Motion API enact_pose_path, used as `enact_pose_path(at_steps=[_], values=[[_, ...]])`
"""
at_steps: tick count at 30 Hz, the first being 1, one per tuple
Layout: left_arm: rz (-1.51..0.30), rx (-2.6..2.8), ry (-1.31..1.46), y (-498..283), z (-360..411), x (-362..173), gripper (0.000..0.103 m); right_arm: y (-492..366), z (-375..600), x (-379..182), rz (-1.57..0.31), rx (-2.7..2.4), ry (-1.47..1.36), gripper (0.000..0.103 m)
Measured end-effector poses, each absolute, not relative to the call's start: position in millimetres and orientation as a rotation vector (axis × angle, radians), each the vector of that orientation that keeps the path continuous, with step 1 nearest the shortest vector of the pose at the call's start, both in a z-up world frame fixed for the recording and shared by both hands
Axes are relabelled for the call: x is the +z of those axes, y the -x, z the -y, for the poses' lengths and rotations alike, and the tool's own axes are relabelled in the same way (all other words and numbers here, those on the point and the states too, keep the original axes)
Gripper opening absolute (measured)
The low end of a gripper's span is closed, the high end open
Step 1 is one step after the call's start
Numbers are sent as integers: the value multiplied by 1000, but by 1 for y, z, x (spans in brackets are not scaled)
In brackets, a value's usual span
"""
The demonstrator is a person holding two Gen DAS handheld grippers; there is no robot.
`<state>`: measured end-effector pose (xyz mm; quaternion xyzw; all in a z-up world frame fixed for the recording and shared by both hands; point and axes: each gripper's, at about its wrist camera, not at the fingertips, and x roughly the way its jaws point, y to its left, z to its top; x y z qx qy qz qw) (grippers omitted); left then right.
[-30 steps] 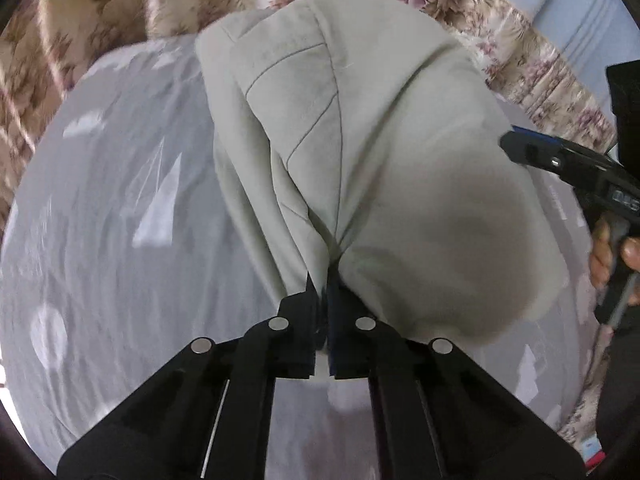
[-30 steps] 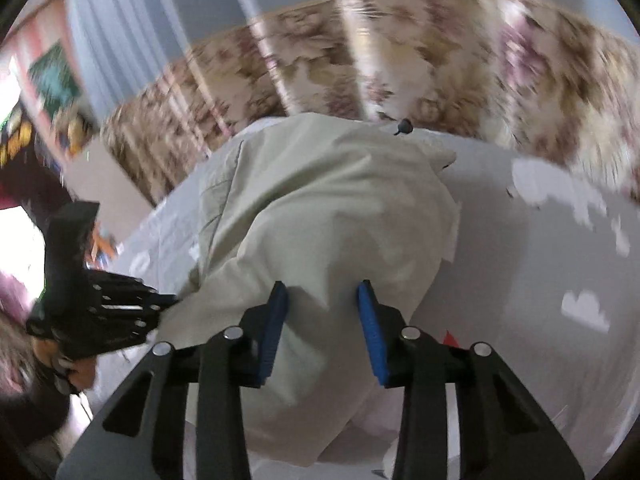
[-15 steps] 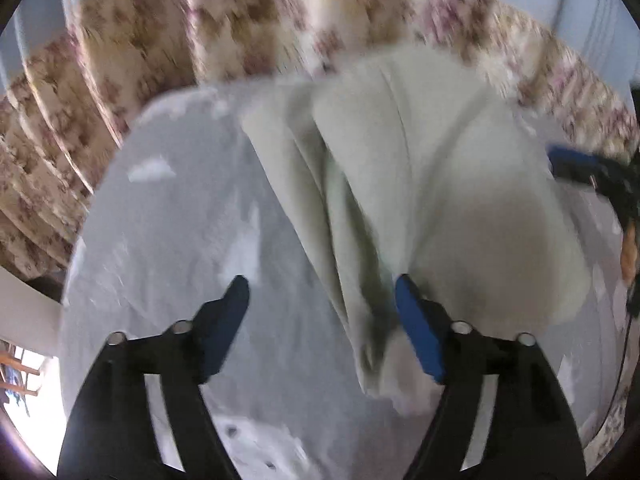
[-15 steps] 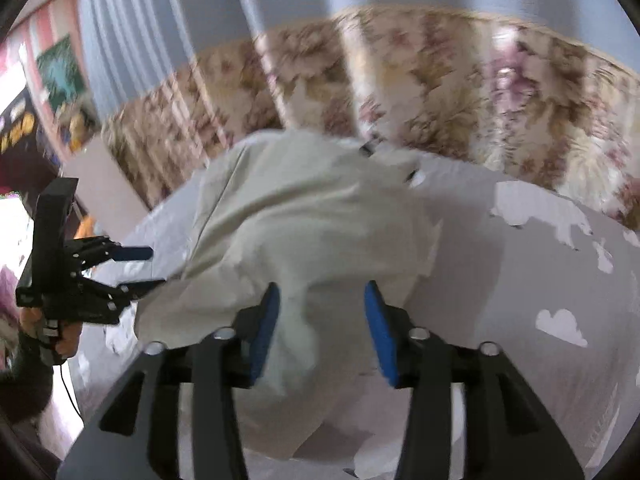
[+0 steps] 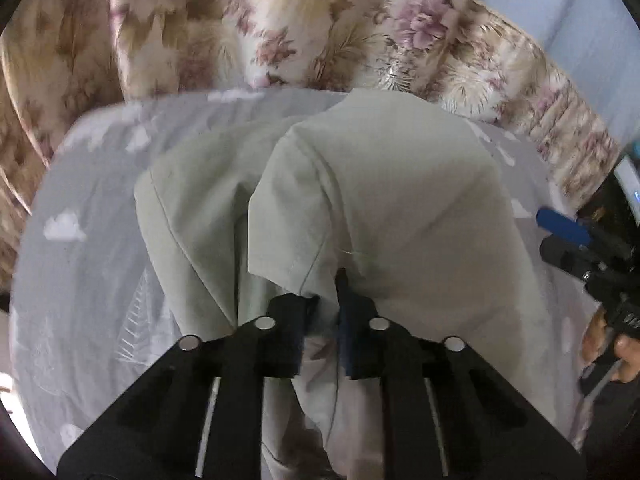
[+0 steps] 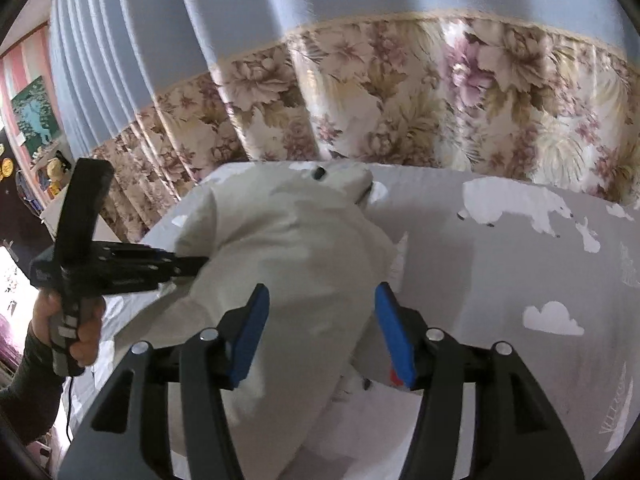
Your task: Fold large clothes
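Observation:
A pale cream-green garment [image 5: 392,208] lies bunched in folds on a grey printed bed sheet [image 5: 88,264]. My left gripper [image 5: 322,312] is at its near edge; the jaws are closing and pinch a fold of cloth with a seam. In the right wrist view the left gripper [image 6: 192,262] enters from the left, its tips buried in the garment [image 6: 296,248]. My right gripper [image 6: 322,332] hangs over the near end of the heap. Its jaws are closing, the blue pads [image 6: 248,332] still wide apart, with cloth lying between and beneath them. The right gripper [image 5: 556,240] shows just off the garment's right edge.
A floral curtain [image 6: 400,92] with blue fabric above hangs right behind the bed. The sheet [image 6: 520,260] with white cloud and bear prints stretches to the right of the garment. A person's hand [image 6: 80,332] in a dark sleeve holds the left gripper's handle.
The left gripper let go of the garment, swung wide open, shifted along the edge and closed again on another fold. The right gripper's jaws stand wider than a second ago.

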<state>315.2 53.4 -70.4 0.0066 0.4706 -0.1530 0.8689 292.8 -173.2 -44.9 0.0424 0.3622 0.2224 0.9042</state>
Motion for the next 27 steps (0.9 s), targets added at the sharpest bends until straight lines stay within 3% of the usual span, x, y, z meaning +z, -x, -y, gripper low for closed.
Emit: enact_pose_path(at_steps=[1, 5, 9, 14, 16, 17, 18, 19, 21, 24, 27], values=[[-970, -304, -36, -312, -53, -68, 6, -292, 165, -45, -747, 476, -55, 41], [-943, -270, -20, -299, -78, -54, 5, -291, 139, -50, -750, 512, 63, 40], [-1058, -249, -4, -308, -90, -90, 7, -297, 124, -67, -777, 523, 110, 40], [-1047, -198, -140, -302, -66, -104, 8, -295, 124, -62, -782, 511, 120, 40], [-1023, -190, -162, -299, -65, -94, 20, -291, 135, -50, -766, 501, 77, 44], [-999, -165, -182, -294, -67, -87, 41, -288, 145, -43, -747, 482, 38, 48], [-984, -150, -194, -290, -68, -82, 62, -286, 151, -40, -737, 467, 8, 60], [-951, -136, -204, -283, -71, -74, 69, -285, 160, -36, -726, 444, -27, 68], [-917, -127, -193, -273, -78, -66, 89, -279, 175, -34, -707, 397, -100, 70], [-898, -118, -130, -258, -88, -58, 97, -273, 187, -41, -706, 347, -200, 78], [-912, -117, -37, -248, -96, -60, 99, -265, 190, -56, -712, 317, -290, 79]])
